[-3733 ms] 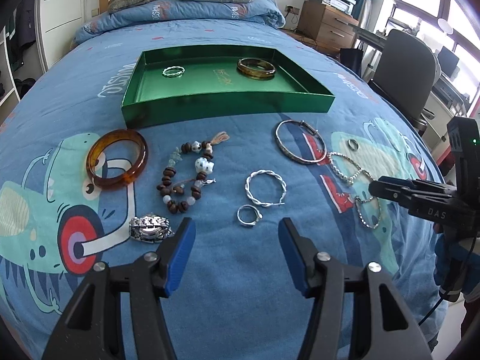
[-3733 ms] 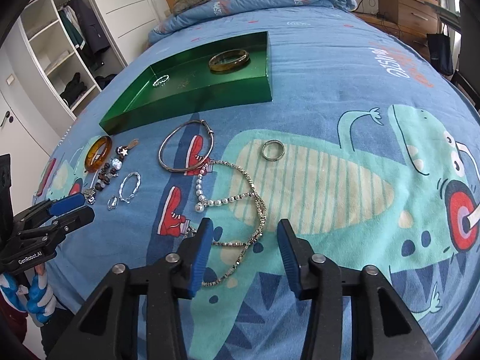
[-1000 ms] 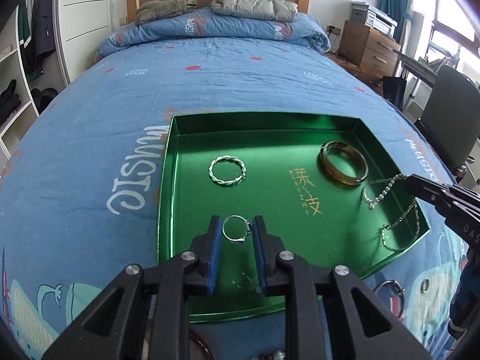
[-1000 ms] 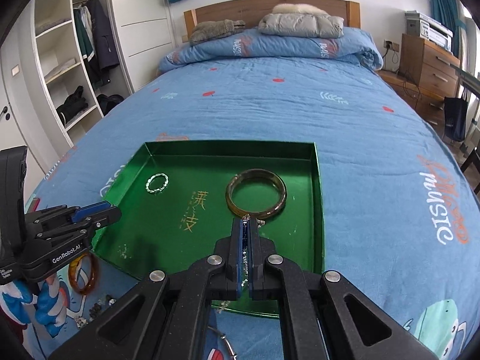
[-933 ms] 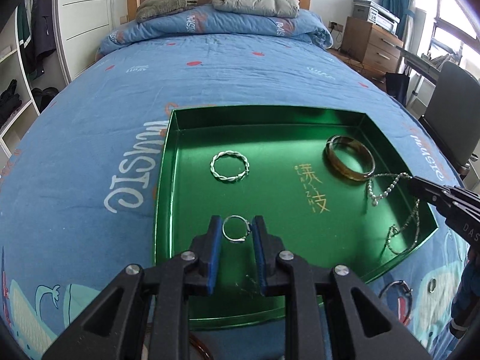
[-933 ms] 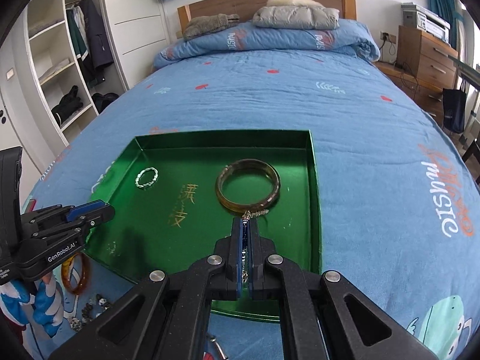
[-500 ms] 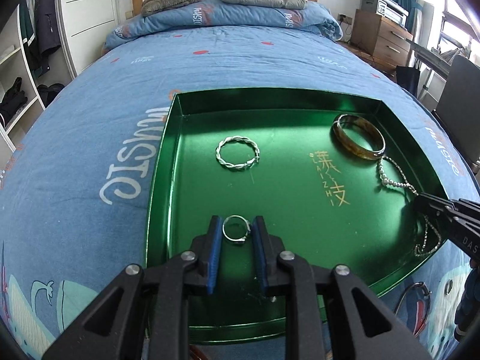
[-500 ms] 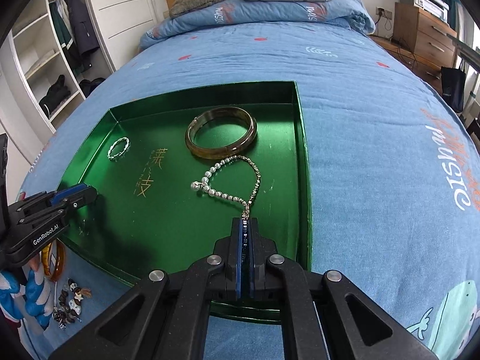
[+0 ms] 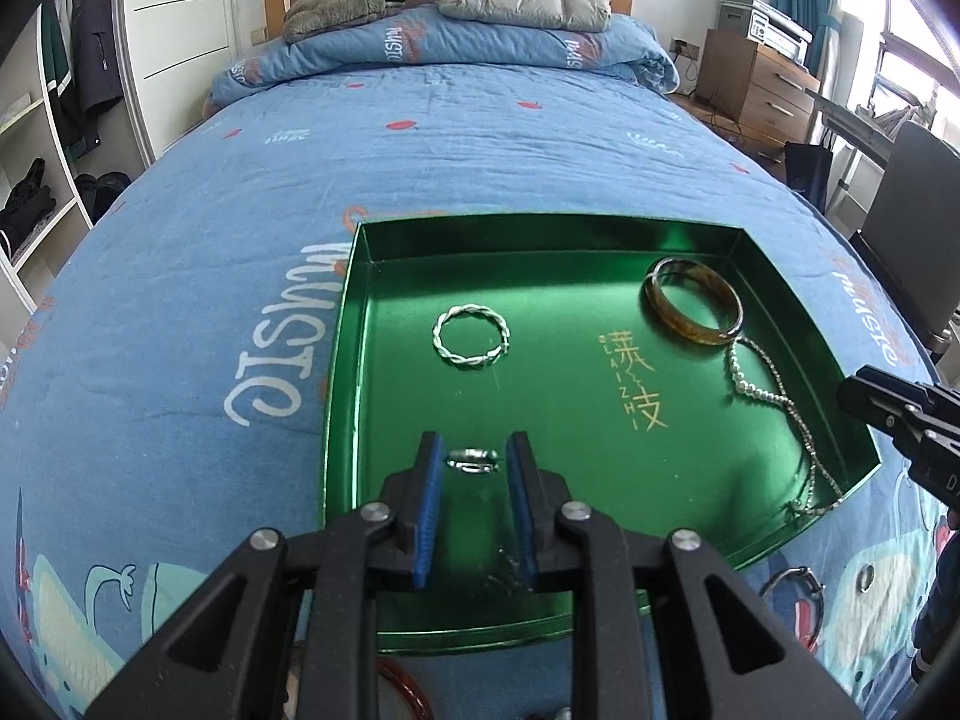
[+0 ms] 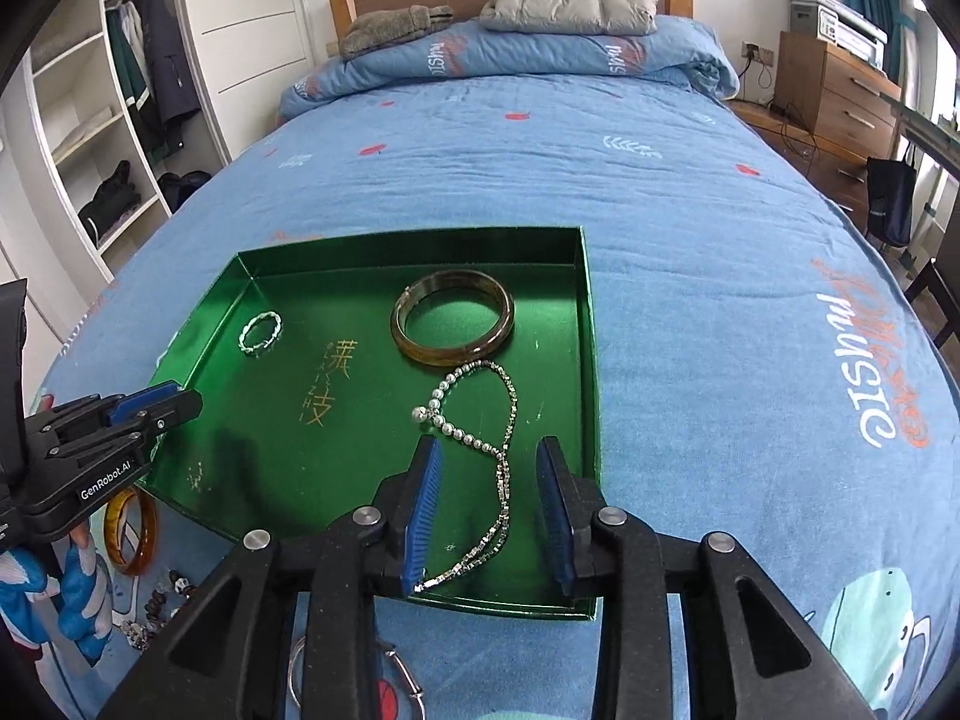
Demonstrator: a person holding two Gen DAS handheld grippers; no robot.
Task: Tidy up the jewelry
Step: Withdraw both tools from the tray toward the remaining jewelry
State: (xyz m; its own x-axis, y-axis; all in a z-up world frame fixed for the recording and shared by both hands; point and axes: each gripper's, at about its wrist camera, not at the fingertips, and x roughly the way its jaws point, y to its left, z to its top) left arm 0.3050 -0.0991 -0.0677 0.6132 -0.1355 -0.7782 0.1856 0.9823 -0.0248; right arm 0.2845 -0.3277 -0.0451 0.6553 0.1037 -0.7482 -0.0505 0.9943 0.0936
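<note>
your left gripper (image 9: 474, 461) sits low over the near-left part of the green tray (image 9: 348, 324), blue pads parted a little. the small silver ring (image 9: 474, 459) lies flat between the tips; can't tell if either pad touches it, and it doesn't look clamped. just beyond it, toward the tray's far-left corner, the twisted silver ring (image 9: 471, 337) lies flat on the tray floor, well apart from the gripper.

your right gripper (image 10: 489, 480) is over the tray's near-right corner, jaws wide apart and holding nothing. the pearl-and-chain necklace (image 10: 501, 468) runs between the fingers without touching them as far as i can tell; its near end drapes toward the tray's near wall, and its pearl loop lies further in, just beside the dark amber bangle (image 10: 453, 324). the bangle lies flat by the far-right corner of the tray. gold characters are printed on the tray floor at the centre.

outside the tray, on the blue bedspread (image 10: 690, 228): an orange bangle (image 10: 129, 531) and a beaded bracelet (image 10: 162, 606) by the tray's near-left corner, partly behind your left gripper in the right view. a thin silver bangle (image 9: 789, 579) and a plain ring (image 9: 864, 579) lie just past the near-right corner in the left view.
</note>
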